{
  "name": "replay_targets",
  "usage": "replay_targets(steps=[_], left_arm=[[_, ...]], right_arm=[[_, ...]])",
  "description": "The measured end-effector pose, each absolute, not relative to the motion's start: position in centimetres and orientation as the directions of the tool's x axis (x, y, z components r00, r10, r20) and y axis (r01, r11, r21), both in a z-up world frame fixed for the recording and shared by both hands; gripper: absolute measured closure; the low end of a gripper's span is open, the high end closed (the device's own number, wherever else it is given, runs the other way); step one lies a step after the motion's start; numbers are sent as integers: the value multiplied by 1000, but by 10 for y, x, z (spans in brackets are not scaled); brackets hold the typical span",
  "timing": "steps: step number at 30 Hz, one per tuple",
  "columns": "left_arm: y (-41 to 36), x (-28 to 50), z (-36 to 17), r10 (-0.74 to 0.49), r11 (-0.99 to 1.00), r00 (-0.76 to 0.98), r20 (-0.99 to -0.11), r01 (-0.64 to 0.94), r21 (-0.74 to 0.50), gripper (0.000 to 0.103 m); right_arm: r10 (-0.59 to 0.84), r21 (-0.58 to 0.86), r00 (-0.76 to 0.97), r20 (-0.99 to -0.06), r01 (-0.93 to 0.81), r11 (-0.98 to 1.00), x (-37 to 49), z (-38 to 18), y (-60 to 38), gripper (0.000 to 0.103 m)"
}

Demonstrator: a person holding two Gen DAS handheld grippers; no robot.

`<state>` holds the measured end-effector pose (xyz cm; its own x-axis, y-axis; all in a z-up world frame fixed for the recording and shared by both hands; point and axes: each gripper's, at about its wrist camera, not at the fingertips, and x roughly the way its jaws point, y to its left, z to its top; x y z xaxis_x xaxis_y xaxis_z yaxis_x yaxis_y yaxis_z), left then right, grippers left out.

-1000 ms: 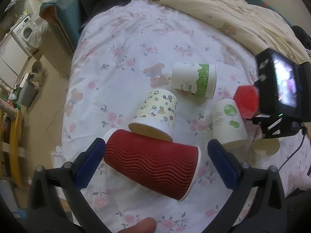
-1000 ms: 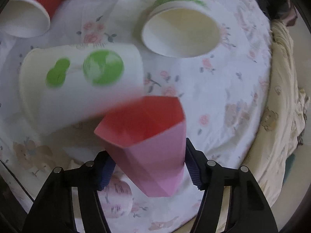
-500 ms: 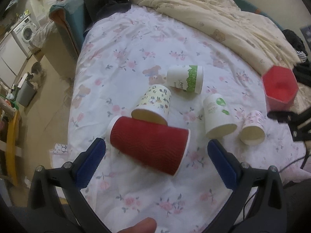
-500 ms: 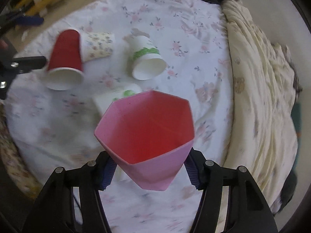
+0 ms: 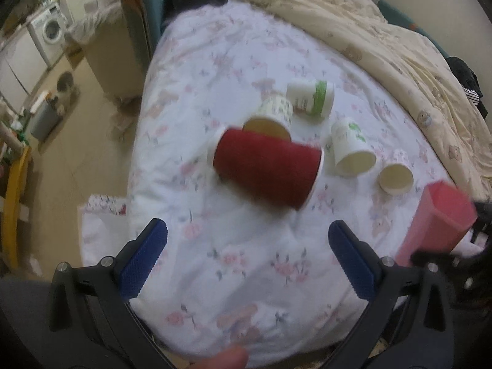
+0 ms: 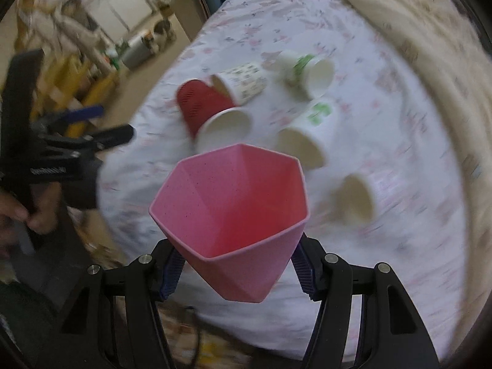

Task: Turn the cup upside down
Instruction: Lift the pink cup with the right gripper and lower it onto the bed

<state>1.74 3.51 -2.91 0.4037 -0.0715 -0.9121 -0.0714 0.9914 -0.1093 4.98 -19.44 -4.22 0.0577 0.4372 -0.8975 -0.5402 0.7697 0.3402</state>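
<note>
My right gripper (image 6: 236, 273) is shut on a pink faceted cup (image 6: 233, 215), held in the air near the front edge of the bed, mouth pointing away from the camera. The same cup shows at the right of the left wrist view (image 5: 436, 224). My left gripper (image 5: 246, 258) is open and empty above the floral sheet, short of a red ribbed cup (image 5: 267, 169) lying on its side. It also shows in the right wrist view (image 6: 200, 107).
Several paper cups lie on their sides on the floral sheet (image 5: 246, 61): a cartoon-print cup (image 5: 273, 117), a green-banded cup (image 5: 310, 100), a green-dot cup (image 5: 350, 147) and a small pink-print cup (image 5: 396, 172). A cream quilt (image 5: 384, 30) lies at right. Floor and furniture are left.
Both grippers have pulled back from the cups toward the bed's front edge. The right gripper has carried the pink cup up and back and lowered it to the right.
</note>
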Motion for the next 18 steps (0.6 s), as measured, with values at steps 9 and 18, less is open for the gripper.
replay_targets(steps=[9, 18], left_arm=[[38, 8, -36, -58, 987, 397, -916, -112, -111, 0], [35, 15, -47, -61, 986, 372, -926, -123, -115, 0]], right_arm=[[553, 545, -75, -830, -322, 774, 42, -105, -172, 39], [524, 543, -142, -840, -243, 804, 47, -154, -161, 41]])
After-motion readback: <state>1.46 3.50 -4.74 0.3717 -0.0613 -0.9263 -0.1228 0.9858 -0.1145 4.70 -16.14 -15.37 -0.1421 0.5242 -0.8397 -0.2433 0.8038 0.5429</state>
